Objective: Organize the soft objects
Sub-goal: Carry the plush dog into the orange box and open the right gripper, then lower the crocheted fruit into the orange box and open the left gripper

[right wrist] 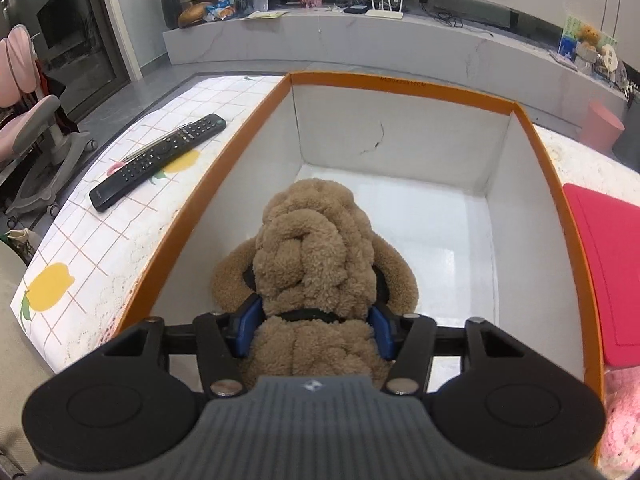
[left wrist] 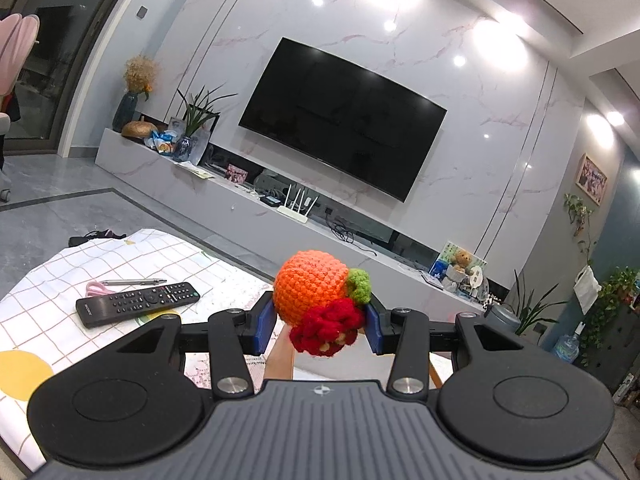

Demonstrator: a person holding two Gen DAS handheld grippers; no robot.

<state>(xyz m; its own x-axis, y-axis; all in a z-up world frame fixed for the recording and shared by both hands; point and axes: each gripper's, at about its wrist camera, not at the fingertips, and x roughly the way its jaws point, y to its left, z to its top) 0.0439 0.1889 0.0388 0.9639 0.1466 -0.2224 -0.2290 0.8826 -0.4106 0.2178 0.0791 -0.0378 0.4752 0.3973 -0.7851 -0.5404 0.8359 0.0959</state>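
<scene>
My left gripper is shut on a crocheted toy with an orange ball, a green tuft and a red bunch, held high above the table. My right gripper is shut on a brown plush bear and holds it over the inside of an open white box with an orange rim. The box floor beyond the bear is bare. The bear hides the near part of the box floor.
A black remote lies on the checked tablecloth left of the box, with a pen behind it. A red mat lies right of the box, a pink knitted item beside it.
</scene>
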